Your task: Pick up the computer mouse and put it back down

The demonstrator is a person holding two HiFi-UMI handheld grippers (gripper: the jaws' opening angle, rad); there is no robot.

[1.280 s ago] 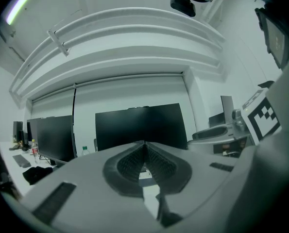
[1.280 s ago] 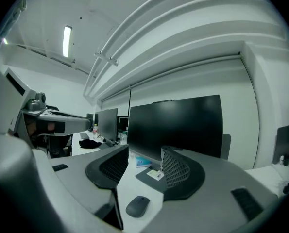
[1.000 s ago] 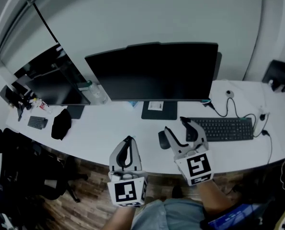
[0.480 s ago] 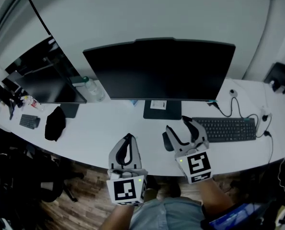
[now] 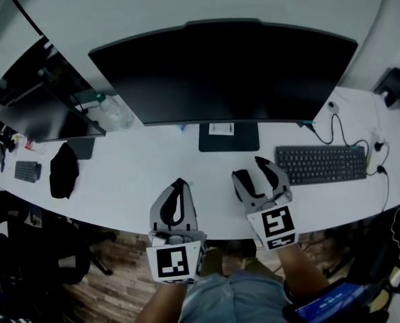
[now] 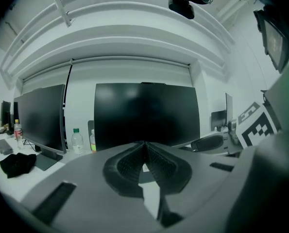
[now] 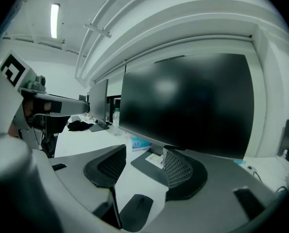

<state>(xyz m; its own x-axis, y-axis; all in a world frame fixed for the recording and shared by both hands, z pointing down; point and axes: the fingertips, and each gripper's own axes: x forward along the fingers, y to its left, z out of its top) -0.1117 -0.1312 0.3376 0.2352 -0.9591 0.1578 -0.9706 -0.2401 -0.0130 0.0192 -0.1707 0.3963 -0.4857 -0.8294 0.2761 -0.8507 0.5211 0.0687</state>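
Note:
The black computer mouse (image 7: 134, 211) lies flat on the white desk (image 5: 139, 180). In the right gripper view it sits low between the two jaws. From the head view it is hidden under my right gripper (image 5: 251, 169). The right gripper (image 7: 144, 152) hovers just over the mouse near the desk's front edge, left of the keyboard. Its jaws are opening, and the pads stand clear of the mouse. My left gripper (image 5: 179, 184) is further left over bare desk, shut and holding nothing. Its pads (image 6: 144, 144) meet at the tip.
A large dark monitor (image 5: 220, 66) on a stand (image 5: 228, 138) fills the back. A black keyboard (image 5: 321, 163) and cables (image 5: 361, 147) lie to the right. At the left are a second monitor (image 5: 38, 113), a water bottle (image 5: 112, 113) and a black cloth (image 5: 63, 170).
Both grippers have sunk toward the desk and the head view has drawn closer. The right gripper now covers the mouse, which earlier showed beside its left jaw.

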